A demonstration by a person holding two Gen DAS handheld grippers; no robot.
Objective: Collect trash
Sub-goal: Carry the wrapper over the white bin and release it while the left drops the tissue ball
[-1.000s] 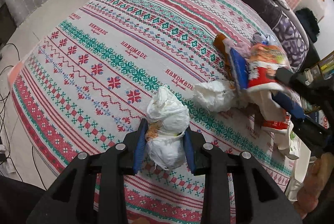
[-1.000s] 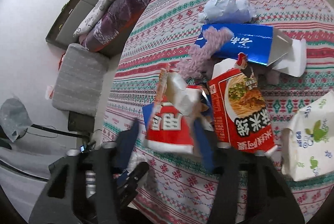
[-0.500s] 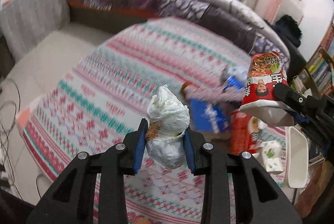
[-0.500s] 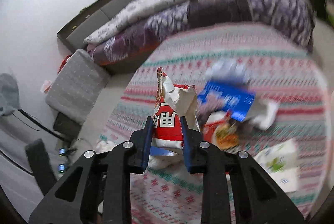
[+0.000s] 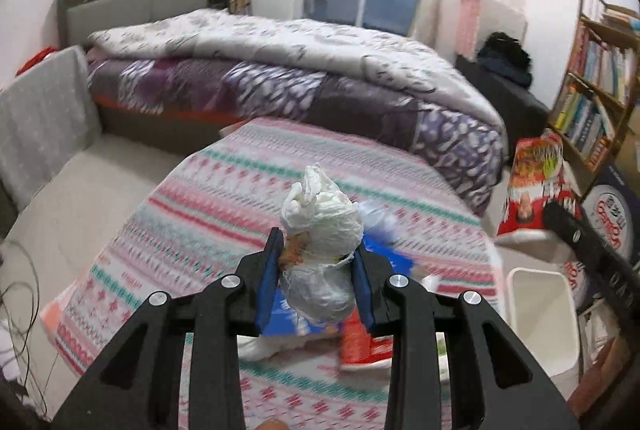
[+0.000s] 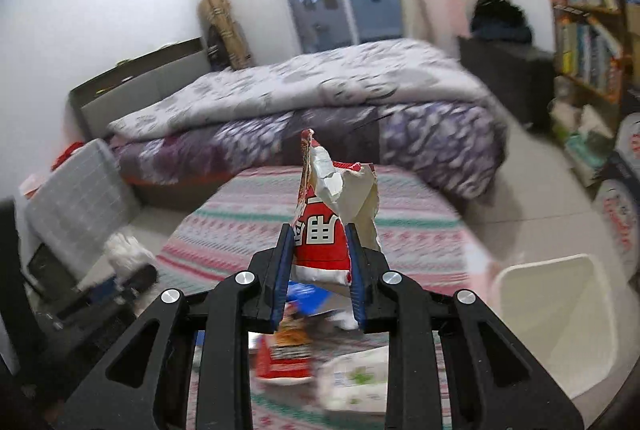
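Note:
My left gripper (image 5: 318, 280) is shut on a knotted white plastic bag of trash (image 5: 322, 250), held up above the patterned rug (image 5: 224, 205). My right gripper (image 6: 320, 266) is shut on a torn red and white snack wrapper (image 6: 326, 226), also lifted off the rug (image 6: 416, 226). In the left wrist view the same wrapper (image 5: 534, 189) and the right gripper's black body show at the right. More trash lies on the rug below: a blue carton (image 5: 298, 314), a red noodle packet (image 6: 286, 356) and a tissue pack (image 6: 354, 382). A white bin (image 6: 560, 318) stands at the lower right.
A bed with a purple quilt (image 5: 304, 69) fills the far side. A grey cushion (image 5: 40, 121) leans at the left. A bookshelf (image 5: 592, 85) and printed sacks (image 6: 620, 213) line the right wall. The bin (image 5: 540, 314) sits on tiled floor beside the rug.
Both grippers have risen off the rug with their loads and tilted up, so the bed and window came into view. The right jaws closed tighter on the wrapper.

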